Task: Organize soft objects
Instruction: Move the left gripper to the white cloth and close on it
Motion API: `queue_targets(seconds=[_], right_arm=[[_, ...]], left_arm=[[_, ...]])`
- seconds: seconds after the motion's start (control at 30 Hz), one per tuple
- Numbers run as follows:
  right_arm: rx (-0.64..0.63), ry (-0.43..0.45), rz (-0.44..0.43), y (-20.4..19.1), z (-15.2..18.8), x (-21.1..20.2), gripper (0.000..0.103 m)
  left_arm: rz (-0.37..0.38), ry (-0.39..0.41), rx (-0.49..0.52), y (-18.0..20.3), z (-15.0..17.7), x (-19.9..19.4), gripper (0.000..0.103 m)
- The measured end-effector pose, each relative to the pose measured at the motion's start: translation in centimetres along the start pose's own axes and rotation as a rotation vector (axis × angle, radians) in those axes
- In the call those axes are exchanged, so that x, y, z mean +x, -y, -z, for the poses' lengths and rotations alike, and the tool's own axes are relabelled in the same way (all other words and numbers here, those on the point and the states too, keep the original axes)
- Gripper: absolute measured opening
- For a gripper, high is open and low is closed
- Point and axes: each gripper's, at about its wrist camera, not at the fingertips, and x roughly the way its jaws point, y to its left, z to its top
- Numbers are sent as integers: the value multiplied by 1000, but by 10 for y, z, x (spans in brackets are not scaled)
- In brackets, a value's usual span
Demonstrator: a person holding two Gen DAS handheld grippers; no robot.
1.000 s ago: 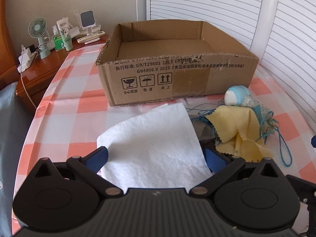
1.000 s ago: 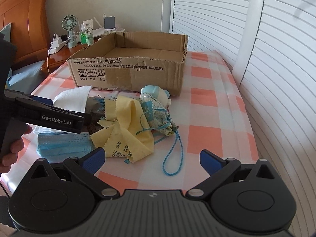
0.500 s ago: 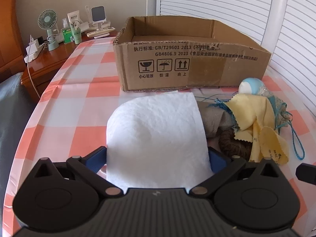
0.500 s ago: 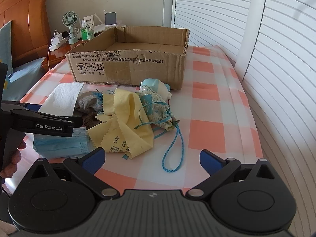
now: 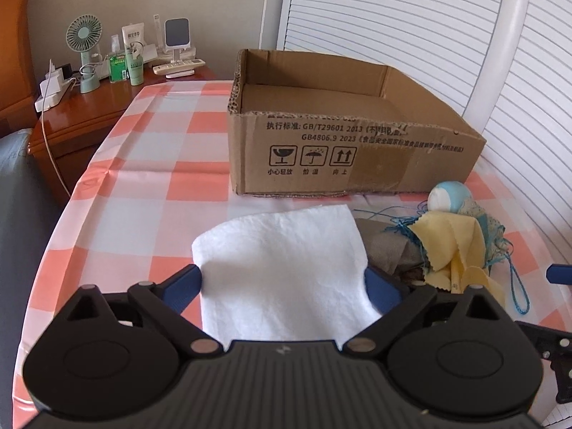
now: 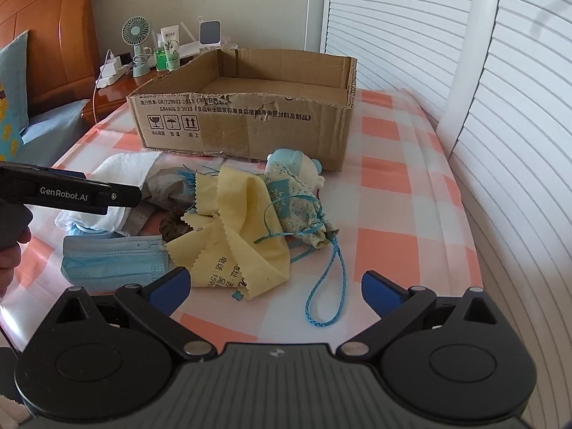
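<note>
The near edge of the white tissue (image 5: 286, 275) runs out of sight beneath the left gripper's (image 5: 284, 282) black body, and in the right wrist view that gripper's side bar covers its middle. A brown fabric item (image 6: 168, 186) is mostly buried under the yellow cloth (image 6: 236, 214), so its kind is hard to tell. Only part of a hand (image 6: 10, 250) shows at the frame edge, wrapped on the left gripper's handle.

Both grippers tilt downward over the checked tablecloth (image 5: 150, 164). The left gripper's jaws are closing with the tissue between them; the blue pads (image 5: 184, 280) sit at its side edges, and real pressure is not evident. The right gripper (image 6: 275, 286) stands wide with nothing between its jaws, above the yellow cloth and blue cord (image 6: 329, 279).

The soft things lie heaped just before the empty cardboard box (image 6: 250, 121): tissue, blue face mask (image 6: 114, 261), yellow cloth, small doll (image 6: 296, 171).
</note>
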Motion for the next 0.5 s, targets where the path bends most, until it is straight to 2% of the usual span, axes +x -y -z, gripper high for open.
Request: queue_targets(seconds=[0.03, 0.1, 0.23, 0.3, 0.5], right_arm=[[-2, -1, -1, -1, 0, 0, 103], [-7, -2, -5, -3, 0, 0, 103], [-18, -6, -2, -5, 1, 1, 103], [-21, -8, -3, -6, 0, 1, 103], [-27, -5, -7, -9, 0, 0, 103]], left_arm=[[4, 0, -3, -1, 0, 0, 90], [11, -4, -18, -4, 1, 1, 78], [25, -1, -40, -8, 1, -1, 64], [23, 9, -40, -7, -1, -4, 51], [14, 23, -17, -7, -6, -13, 29]])
